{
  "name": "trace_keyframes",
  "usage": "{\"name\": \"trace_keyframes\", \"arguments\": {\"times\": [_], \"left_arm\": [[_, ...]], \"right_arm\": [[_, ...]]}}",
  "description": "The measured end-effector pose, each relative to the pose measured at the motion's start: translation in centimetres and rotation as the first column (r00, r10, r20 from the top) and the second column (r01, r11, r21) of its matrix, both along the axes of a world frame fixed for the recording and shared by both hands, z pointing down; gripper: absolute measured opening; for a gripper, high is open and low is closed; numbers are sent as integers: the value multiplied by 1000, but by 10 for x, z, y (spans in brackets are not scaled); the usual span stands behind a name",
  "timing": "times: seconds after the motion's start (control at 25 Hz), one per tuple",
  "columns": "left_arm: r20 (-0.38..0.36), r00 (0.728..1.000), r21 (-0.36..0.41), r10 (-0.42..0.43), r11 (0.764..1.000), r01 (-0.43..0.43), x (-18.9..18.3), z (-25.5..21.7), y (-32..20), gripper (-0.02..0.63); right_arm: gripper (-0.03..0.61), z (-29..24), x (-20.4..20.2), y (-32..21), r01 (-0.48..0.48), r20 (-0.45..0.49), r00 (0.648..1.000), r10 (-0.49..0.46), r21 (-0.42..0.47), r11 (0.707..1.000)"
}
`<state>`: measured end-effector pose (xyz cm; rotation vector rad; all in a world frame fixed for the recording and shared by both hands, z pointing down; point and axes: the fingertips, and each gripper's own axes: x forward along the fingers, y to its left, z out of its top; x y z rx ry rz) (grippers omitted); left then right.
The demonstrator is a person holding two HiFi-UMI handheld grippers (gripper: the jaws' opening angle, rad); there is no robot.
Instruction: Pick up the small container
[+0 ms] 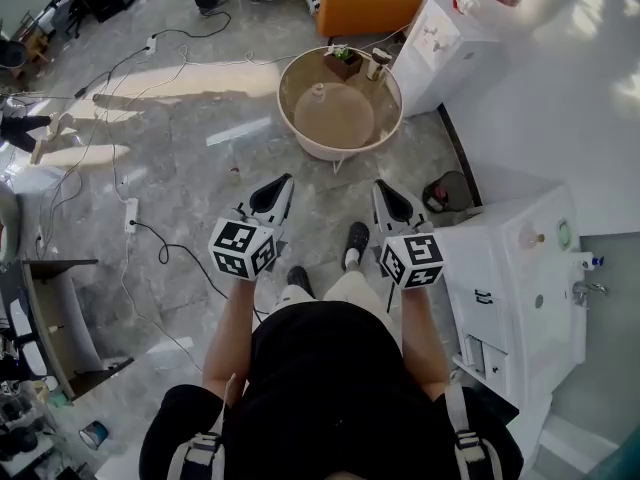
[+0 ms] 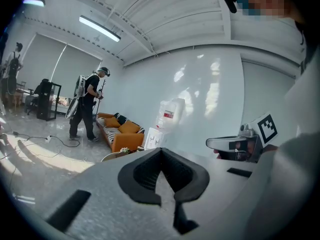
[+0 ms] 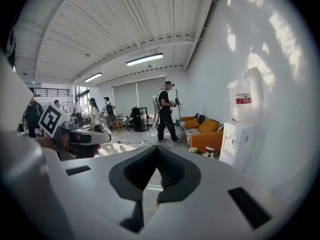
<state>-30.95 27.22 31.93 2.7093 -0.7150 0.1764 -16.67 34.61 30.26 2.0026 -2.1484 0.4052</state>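
The round tabletop carrying small items lies straight ahead, well apart from left hand-held gripper and right hand-held gripper, both with jaws together, empty.

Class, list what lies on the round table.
On the table: a small plant, a white container and a small clear item. What the plant hides behind it cannot be seen.

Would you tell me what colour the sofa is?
The sofa is orange; the head view shows it best.

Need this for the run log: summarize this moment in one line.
left gripper: shut, empty | right gripper: shut, empty | round table: ahead, untouched
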Motion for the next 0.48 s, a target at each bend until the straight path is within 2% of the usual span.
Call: {"name": "trace_keyframes", "arguments": {"times": [0.2, 0.48], "left_arm": [[21, 1000, -24, -3, 1000, 3, 41, 3, -26, 17], [50, 996, 9, -72, 997, 72, 100, -12, -69, 17]], "right_arm": [[5, 2, 42, -37, 27, 56, 998, -28, 10, 1000], [3, -16, 96, -92, 152, 148, 976, -159, 60, 987]]}}
